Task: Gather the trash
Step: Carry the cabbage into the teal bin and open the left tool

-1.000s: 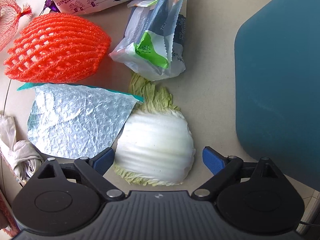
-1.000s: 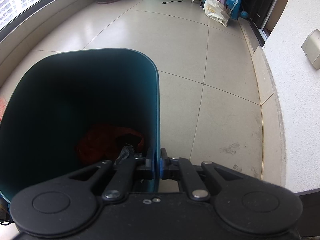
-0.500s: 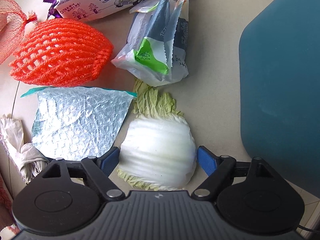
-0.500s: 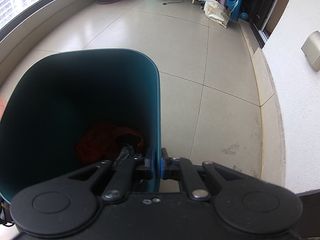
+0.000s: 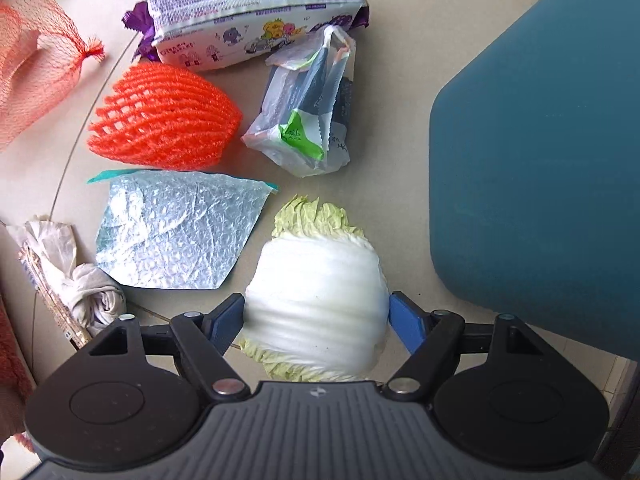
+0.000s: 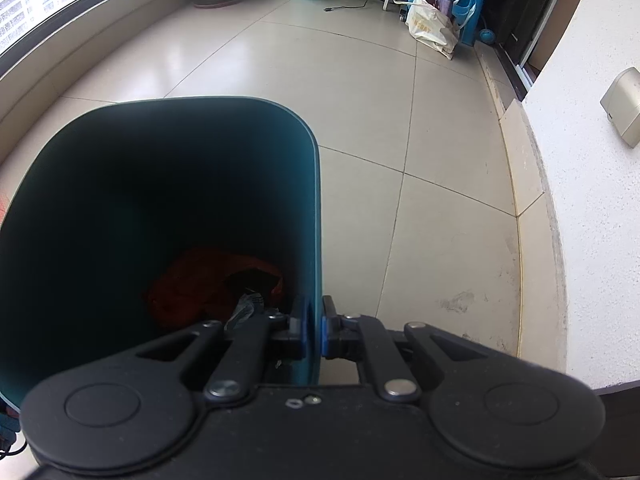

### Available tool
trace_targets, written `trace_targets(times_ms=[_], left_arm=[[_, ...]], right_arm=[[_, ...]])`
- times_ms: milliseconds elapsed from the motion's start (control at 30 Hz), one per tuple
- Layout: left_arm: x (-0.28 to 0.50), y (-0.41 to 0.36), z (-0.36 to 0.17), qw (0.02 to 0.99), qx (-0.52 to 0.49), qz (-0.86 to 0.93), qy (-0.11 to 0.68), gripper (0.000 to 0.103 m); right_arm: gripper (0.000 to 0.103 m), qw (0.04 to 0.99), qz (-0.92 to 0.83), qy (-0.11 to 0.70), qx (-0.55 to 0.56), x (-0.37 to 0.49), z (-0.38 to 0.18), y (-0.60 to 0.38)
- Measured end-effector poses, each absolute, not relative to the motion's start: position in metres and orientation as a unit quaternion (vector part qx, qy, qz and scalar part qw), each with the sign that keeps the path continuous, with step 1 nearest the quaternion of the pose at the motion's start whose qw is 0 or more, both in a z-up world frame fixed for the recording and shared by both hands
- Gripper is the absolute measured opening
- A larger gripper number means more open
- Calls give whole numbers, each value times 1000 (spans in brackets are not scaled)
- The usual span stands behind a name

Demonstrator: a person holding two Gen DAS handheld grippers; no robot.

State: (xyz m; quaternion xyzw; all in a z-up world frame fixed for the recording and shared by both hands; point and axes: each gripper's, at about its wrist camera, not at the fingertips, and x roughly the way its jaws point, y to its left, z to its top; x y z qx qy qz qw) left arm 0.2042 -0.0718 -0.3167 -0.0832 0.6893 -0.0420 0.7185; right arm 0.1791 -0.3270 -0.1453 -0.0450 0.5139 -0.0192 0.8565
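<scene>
A piece of pale napa cabbage (image 5: 316, 280) sits between the blue pads of my left gripper (image 5: 316, 311), which points straight down. Its jaws are closing and both pads touch the cabbage's sides, holding it above the tiled floor. To the right stands the teal trash bin (image 5: 540, 160). In the right wrist view my right gripper (image 6: 314, 330) is shut on the near wall of that bin (image 6: 120, 200). Red netting and dark scraps (image 6: 200, 280) lie at the bin's bottom.
On the floor lie an orange foam net (image 5: 164, 120), a bubble-wrap sheet (image 5: 176, 232), a clear plastic bag (image 5: 312, 120), a purple-and-white snack pack (image 5: 256, 12), a red mesh sack (image 5: 28, 80) and a crumpled tissue (image 5: 80, 280). A white wall (image 6: 592, 200) rises right of the bin.
My left gripper's jaws narrowed onto the cabbage and rose with it; the floor litter looks smaller and farther away. The right gripper and bin kept still.
</scene>
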Motion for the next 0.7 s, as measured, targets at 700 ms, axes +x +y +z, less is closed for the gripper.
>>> trace_targets(times_ms=[700], left_arm=[[175,-84,-30,831,-76,-158,528,78]], right_arm=[[5,846,5,532,-42,165,-143,-319]])
